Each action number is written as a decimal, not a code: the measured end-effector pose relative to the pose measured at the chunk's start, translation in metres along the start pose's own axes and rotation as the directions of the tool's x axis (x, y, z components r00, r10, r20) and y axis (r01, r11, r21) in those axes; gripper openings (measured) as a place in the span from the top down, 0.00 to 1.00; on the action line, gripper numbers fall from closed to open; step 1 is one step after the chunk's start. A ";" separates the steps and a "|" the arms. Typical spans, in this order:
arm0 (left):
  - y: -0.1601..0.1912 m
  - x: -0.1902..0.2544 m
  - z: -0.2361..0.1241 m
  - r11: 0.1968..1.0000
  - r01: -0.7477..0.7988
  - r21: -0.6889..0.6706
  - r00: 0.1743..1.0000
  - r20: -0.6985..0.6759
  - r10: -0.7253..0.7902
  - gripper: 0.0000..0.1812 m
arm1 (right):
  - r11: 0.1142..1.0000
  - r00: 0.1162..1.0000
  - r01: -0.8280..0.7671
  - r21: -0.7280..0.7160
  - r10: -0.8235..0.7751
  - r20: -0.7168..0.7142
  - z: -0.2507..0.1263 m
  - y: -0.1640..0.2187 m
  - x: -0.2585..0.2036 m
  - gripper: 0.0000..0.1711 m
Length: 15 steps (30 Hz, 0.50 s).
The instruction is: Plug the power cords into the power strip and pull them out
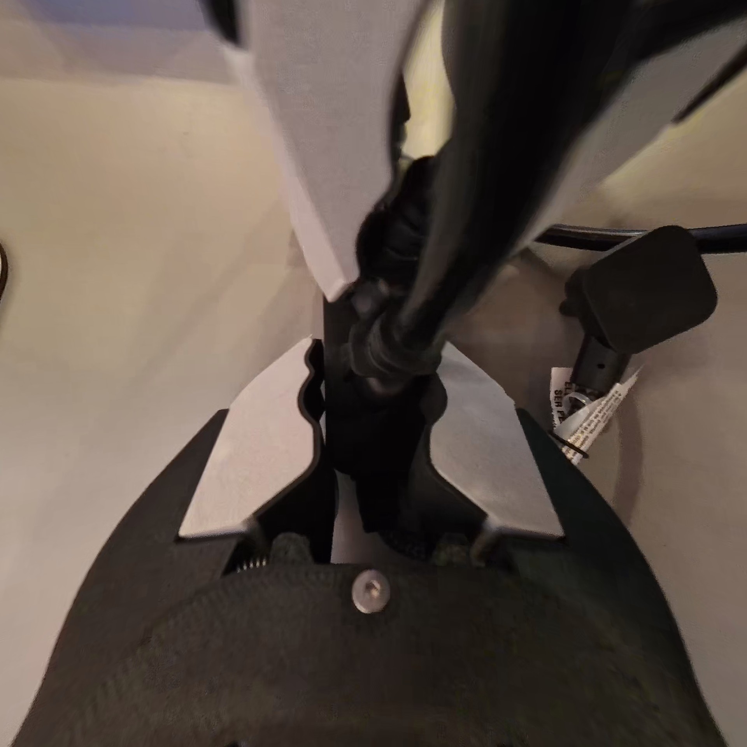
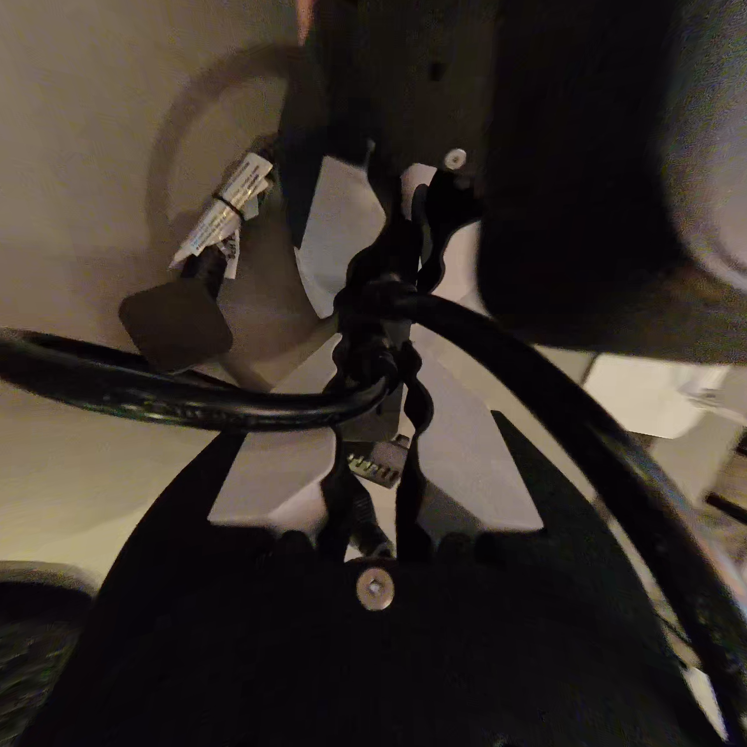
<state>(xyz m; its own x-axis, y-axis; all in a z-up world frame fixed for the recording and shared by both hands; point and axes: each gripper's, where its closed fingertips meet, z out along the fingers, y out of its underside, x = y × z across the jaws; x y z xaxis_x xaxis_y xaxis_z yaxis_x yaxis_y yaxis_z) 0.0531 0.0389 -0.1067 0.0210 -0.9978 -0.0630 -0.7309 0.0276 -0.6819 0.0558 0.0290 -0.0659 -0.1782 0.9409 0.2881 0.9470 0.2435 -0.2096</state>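
In the left wrist view my left gripper (image 1: 376, 388) is shut on a black plug (image 1: 372, 436) whose thick black cord (image 1: 408, 315) runs up and away. My right gripper (image 1: 388, 262) comes in from above, tip to tip with it. In the right wrist view my right gripper (image 2: 380, 384) is shut on a grey ribbed plug (image 2: 376, 456), with black cords (image 2: 202, 398) curving left and right. The left gripper (image 2: 404, 258) faces it from above. I cannot make out the power strip.
A second black plug (image 1: 642, 291) with a white tag (image 1: 586, 408) lies on the pale tabletop (image 1: 121, 283) to the right; it also shows in the right wrist view (image 2: 178, 323). A white block (image 2: 646, 396) sits at the right edge. Spacing between my two grippers at the tips: around 4 centimeters.
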 end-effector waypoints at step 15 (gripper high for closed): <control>0.000 -0.002 0.000 1.000 0.017 0.000 1.000 0.008 -0.017 0.73 | 0.996 0.995 0.073 -0.060 -0.077 -0.065 -0.003 0.001 0.001 0.87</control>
<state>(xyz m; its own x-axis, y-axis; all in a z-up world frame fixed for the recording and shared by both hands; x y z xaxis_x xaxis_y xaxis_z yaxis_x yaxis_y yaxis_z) 0.0524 0.0410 -0.1066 0.0390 -0.9976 -0.0571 -0.7303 0.0105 -0.6831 0.0573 0.0291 -0.0631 -0.2323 0.9020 0.3638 0.9458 0.2967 -0.1318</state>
